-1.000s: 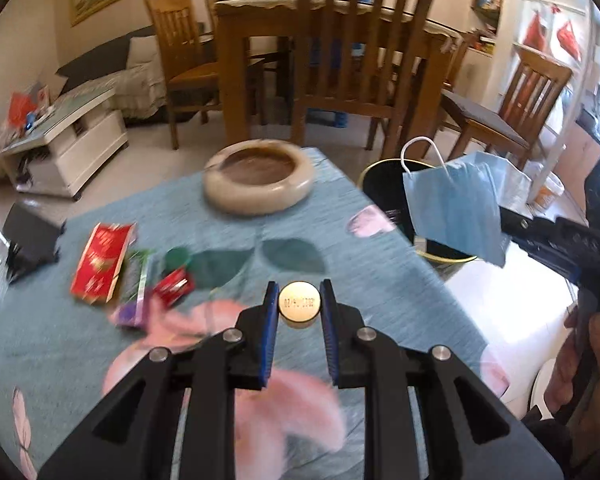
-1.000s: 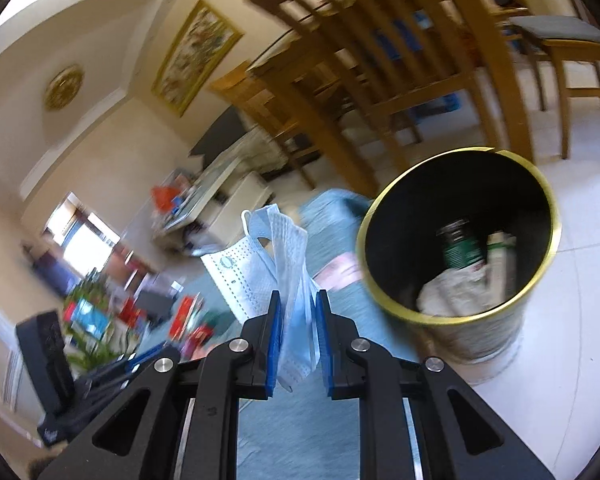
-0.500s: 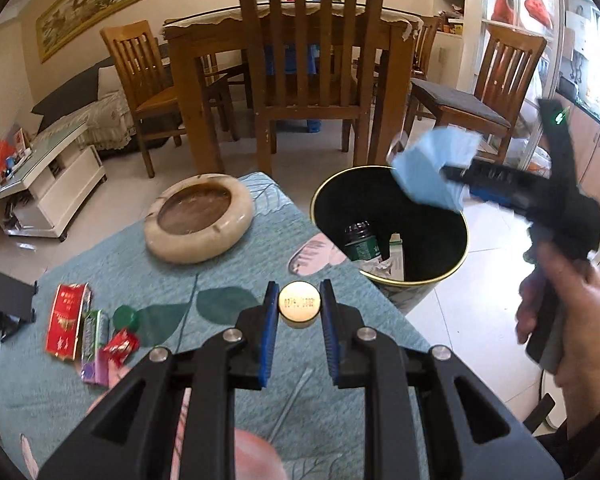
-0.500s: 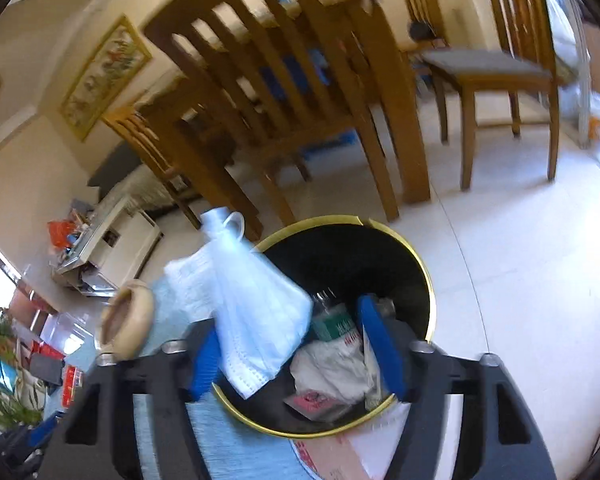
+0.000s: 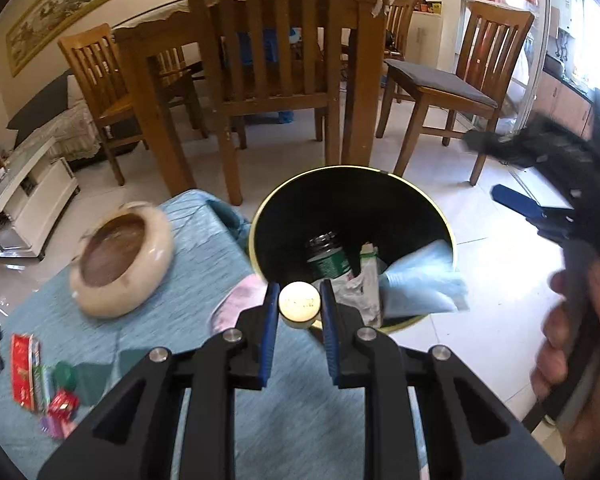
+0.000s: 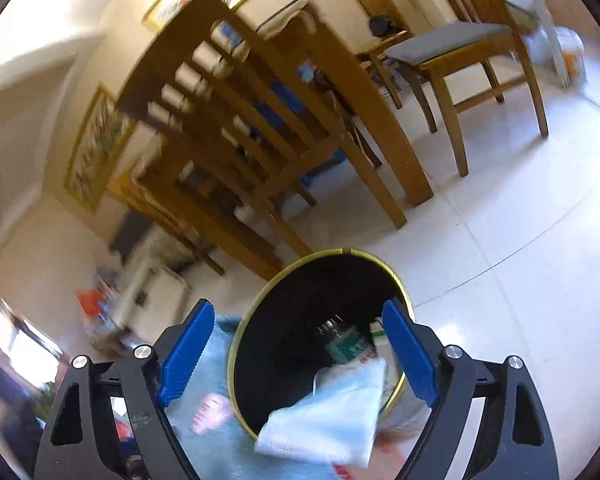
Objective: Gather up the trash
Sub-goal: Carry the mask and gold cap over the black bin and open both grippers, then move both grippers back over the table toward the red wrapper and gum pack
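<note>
Left gripper (image 5: 299, 312): jaws pressed on a small gold cap (image 5: 299, 305), held between the blue pads at the near rim of the bin (image 5: 342, 184).

Right gripper (image 6: 298, 354): jaws have just been opening and now stand spread wide, nothing between the pads. It points down over the bin (image 6: 312, 268). A hand (image 5: 572, 344) grips its handle at the right edge of the left view.

Mask (image 6: 328, 412): pale blue, free of both grippers, blurred, lying across the bin's near rim, partly inside and partly over the edge. In the left view the mask (image 5: 420, 280) sits against the bin's right inner wall.

Bin contents: a green-labelled bottle (image 5: 328, 260) and crumpled paper (image 5: 360, 284).

Bin stands on the floor, just beside the corner of the table (image 5: 188, 280) with the blue cloth.

On the table: a cream bowl (image 5: 120, 258) near the far edge; red wrappers (image 5: 24, 372) and a green cap (image 5: 64, 376) at the left, well apart from the bin.
</note>
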